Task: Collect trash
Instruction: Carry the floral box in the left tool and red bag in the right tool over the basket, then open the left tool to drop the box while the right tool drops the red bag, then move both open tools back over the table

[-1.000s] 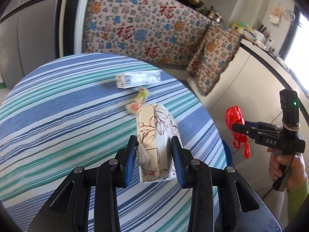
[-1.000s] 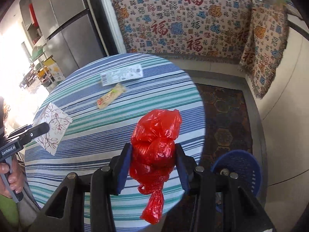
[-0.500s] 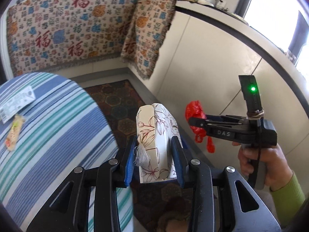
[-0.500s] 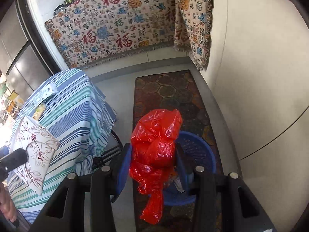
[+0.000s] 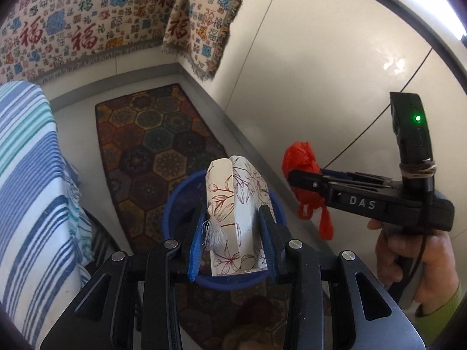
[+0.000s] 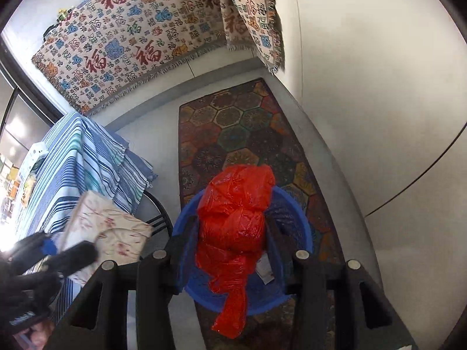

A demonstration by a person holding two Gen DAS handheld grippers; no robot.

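From the left wrist camera, the left gripper (image 5: 233,233) clamps a white floral-printed box (image 5: 238,218) between its blue-padded fingers (image 5: 195,250), a small white tassel (image 5: 214,233) hanging off the box's near edge. The box stands upright above a blue basket (image 5: 172,204) that sits on a hexagon-patterned rug (image 5: 151,145). To the right, a hand (image 5: 420,259) holds the right gripper (image 5: 294,175), which grips a knotted red plastic bag (image 5: 303,163). The striped tablecloth (image 5: 26,189) hangs at the left. From the right wrist camera, the right gripper (image 6: 230,233) pinches the red plastic bag (image 6: 233,224) directly over the blue basket (image 6: 294,213), the bag's tail dangling past the near rim. Some paper scrap lies inside the basket. At lower left, blurred, the left gripper (image 6: 70,250) carries the floral-printed box (image 6: 111,227) beside the basket, in front of the draped striped tablecloth (image 6: 81,160).
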